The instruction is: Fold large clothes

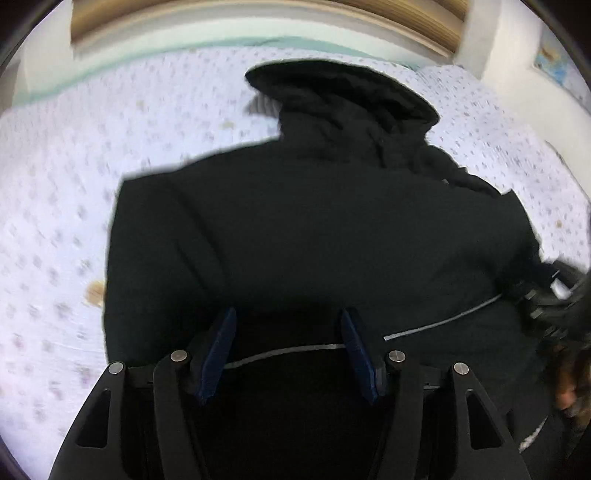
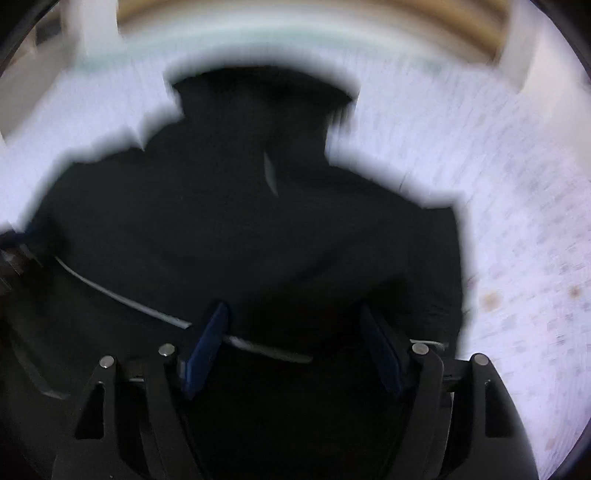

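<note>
**Hand-held grippers poised over the near hem of a dark coat**

Hand-held gripper on the left (image 1: 288,349) has its blue pads spread apart over black cloth, nothing pinched between them; the right hand-held gripper (image 2: 295,345) stands the same way, jaws wide and not clamped on anything. Both views are smeared with blur, the right one most.

Largest thing first: the bed (image 1: 55,221), covered in a pale sheet with small printed flecks, runs out on every side. On it lies the black hooded coat (image 1: 295,221), spread flat, its hood (image 1: 340,92) at the far end toward the headboard (image 1: 258,14) and its lower part nearest the cameras. A thin pale cord or trim line (image 1: 443,321) crosses the cloth just ahead of both pairs of fingers. In the left view the right tool shows at the right edge, near the coat's side.

My reading is that a fold is about to begin — the sides look drawn in, though the blur leaves that unsure. The next move seems to call for both sets of jaws closing on the near edge, level with each other, then carrying it toward the hood.

Open sheet lies left, right and beyond the hood, so room for the lift looks ample — only the far headboard limits travel
</note>
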Demonstrator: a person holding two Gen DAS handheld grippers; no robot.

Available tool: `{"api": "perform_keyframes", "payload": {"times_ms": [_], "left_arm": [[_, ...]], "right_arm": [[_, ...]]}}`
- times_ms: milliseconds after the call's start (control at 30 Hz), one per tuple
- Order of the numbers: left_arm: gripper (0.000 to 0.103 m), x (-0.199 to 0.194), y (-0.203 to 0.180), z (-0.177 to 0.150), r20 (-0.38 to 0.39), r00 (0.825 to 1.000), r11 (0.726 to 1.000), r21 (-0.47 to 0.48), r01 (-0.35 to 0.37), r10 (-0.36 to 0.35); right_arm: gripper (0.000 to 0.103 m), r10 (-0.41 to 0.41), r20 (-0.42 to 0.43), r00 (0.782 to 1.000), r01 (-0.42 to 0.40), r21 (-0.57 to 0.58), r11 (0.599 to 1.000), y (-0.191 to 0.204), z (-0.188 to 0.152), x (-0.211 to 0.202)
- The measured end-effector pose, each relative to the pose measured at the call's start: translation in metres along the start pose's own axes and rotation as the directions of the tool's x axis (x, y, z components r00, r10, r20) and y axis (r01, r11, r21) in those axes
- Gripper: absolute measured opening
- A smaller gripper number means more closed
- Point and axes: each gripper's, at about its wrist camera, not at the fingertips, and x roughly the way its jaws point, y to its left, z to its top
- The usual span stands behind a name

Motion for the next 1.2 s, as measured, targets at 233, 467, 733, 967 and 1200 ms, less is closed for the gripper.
{"api": "perform_keyframes", "payload": {"times_ms": [233,467,733,967,1200], "left_arm": [[0.060,-0.019,-0.010,0.027,-0.138,0.990,1.000,-0.017,-0.025,0.022],[0.060,-0.090,0.003,0.126,-0.024,0.999,0.998,-0.054,0.043,-0.044],[0.060,-0.055,0.031,0.222,-0.028,0.999,0.992,-0.125,0.019,-0.023],[0.060,0.051,0.049,0.259,-0.106,0.994,0.984,-0.177,-0.003,-0.016],[0.060,0.138,0.055,0.269,-0.156,0.987,0.977,-0.213,-0.007,-0.027]], "right_arm": [[0.077,0.079,-0.183,0.980,-0.075,0.033,0.997,-0.012,0.025,-0.006],[0.076,0.175,-0.081,0.981,-0.157,0.189,0.969,-0.059,0.118,-0.072],[0.075,0.248,-0.036,0.968,-0.214,0.395,0.893,-0.110,0.202,-0.029],[0.067,0.265,-0.109,0.958,-0.199,0.414,0.888,-0.113,0.234,0.063],[0.032,0.225,-0.146,0.963,-0.160,0.358,0.920,-0.105,0.246,0.118]]}}
